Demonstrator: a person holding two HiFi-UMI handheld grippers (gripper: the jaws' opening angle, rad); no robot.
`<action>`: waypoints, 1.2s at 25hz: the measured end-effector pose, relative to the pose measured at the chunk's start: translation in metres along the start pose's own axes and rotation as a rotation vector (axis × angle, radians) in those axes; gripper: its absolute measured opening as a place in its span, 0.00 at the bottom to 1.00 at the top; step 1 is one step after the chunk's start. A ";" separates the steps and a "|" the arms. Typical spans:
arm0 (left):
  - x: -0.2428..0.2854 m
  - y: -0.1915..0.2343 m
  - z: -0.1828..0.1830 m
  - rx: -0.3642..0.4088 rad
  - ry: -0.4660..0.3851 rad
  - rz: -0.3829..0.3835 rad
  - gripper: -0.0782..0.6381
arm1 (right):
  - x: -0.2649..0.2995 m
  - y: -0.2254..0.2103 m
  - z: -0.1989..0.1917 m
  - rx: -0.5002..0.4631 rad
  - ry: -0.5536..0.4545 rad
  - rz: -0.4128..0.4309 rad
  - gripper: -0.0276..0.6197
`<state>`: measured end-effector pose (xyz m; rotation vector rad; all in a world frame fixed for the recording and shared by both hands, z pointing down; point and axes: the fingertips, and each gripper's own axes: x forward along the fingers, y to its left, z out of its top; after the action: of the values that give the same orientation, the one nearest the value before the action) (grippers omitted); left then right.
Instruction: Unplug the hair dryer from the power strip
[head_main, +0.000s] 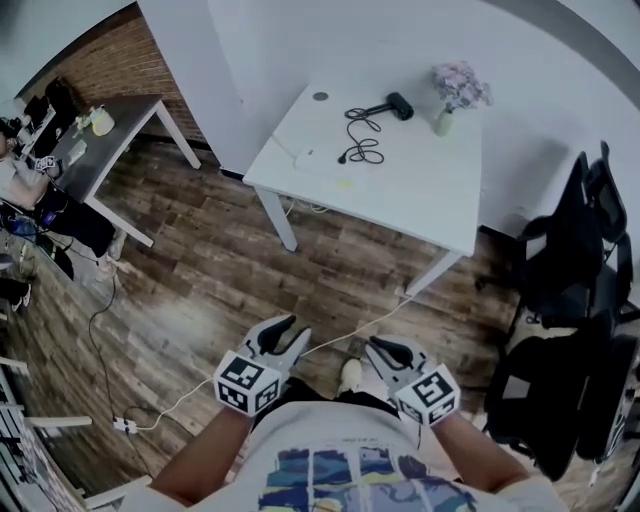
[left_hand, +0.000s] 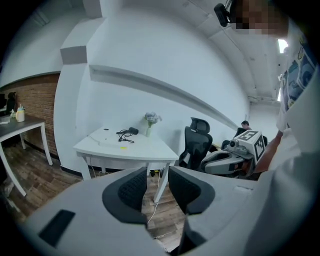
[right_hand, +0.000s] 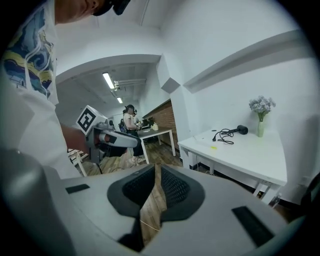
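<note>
The person is holding both tools low in front of their body, over the wooden floor (head_main: 200, 290). The left gripper (head_main: 290, 335) is standing with its jaws apart and nothing between them. The right gripper (head_main: 385, 350) is showing its jaws drawn together at the tips, gripping nothing. A white cable (head_main: 190, 395) is trailing across the boards. Well beyond, the white table (head_main: 420, 190) is carrying the hair dryer (head_main: 398, 105) at its far side. Its black cord (head_main: 363, 135) is lying coiled to the left of the dryer. A vase of flowers (head_main: 455, 95) is standing to the dryer's right.
</note>
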<state>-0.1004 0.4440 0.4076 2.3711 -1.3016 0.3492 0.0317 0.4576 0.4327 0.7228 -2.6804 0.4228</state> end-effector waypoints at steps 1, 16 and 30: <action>0.008 0.003 0.003 -0.003 0.002 0.009 0.28 | 0.002 -0.009 -0.001 0.005 0.005 0.003 0.10; 0.099 0.065 0.048 -0.004 0.010 -0.019 0.30 | 0.062 -0.104 0.016 0.008 -0.010 -0.029 0.10; 0.180 0.199 0.119 0.049 0.033 -0.187 0.31 | 0.186 -0.185 0.092 0.039 0.034 -0.195 0.07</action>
<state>-0.1710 0.1593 0.4216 2.4921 -1.0577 0.3658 -0.0437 0.1915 0.4583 0.9683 -2.5459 0.4331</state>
